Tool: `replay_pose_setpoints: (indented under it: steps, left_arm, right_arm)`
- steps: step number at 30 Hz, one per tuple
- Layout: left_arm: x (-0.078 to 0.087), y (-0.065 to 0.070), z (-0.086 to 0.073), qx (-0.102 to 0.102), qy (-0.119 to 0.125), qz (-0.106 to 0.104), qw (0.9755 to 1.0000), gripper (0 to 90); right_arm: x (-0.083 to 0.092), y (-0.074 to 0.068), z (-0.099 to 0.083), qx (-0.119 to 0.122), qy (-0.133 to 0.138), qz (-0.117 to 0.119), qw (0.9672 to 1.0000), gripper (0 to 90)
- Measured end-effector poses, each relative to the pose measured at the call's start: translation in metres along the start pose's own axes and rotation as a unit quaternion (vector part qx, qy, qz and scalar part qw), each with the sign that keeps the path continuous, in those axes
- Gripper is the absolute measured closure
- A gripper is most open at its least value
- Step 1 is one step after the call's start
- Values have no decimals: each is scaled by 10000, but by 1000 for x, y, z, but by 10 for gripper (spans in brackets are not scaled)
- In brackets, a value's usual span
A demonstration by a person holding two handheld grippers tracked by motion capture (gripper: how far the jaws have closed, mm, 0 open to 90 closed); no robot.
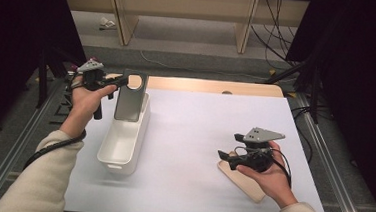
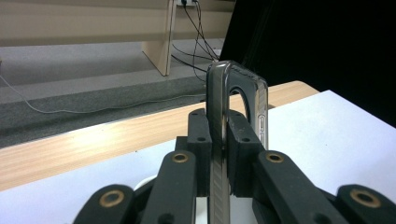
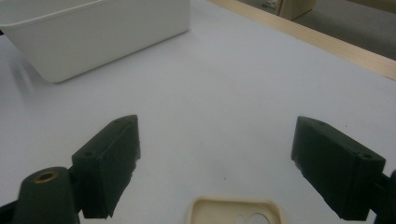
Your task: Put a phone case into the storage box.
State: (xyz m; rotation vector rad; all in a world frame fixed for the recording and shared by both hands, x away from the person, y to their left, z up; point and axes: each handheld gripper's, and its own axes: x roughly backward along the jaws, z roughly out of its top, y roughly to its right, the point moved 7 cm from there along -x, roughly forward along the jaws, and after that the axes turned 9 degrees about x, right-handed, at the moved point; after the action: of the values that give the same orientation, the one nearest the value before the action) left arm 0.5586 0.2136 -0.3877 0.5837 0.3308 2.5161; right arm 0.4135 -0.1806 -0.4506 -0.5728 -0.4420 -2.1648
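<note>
Grey phone case (image 1: 130, 96) at 10 o'clock on the worktop (image 1: 199, 137), upright over the far end of the white bin (image 1: 123, 141). Left tongs (image 1: 120, 81) clamped tight on its edge. Right tongs (image 1: 228, 148) at 4 o'clock, jaws wide apart, holding nothing, just over a cream phone case (image 3: 236, 212) lying flat.

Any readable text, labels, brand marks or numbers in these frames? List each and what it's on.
None readable.
Grey phone case clamped in the left gripper: no print or logo shows.
White bin: plain walls.
Beige phone case on the table below the open right gripper: no marking.
Grey plates on the grippers: no lettering shows.
</note>
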Motion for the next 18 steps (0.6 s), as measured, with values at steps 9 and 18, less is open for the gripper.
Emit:
replay_pose_setpoints:
  steps: [9,18]
  left_arm:
    - [-9,-6,-5,2,-127,93,9999,813]
    - [-18,-10,-10,-4,-244,176,9995,812]
  right_arm:
    - [0,0,0,3,-7,12,10000,165]
    - [-1,0,0,8,-2,24,10000,165]
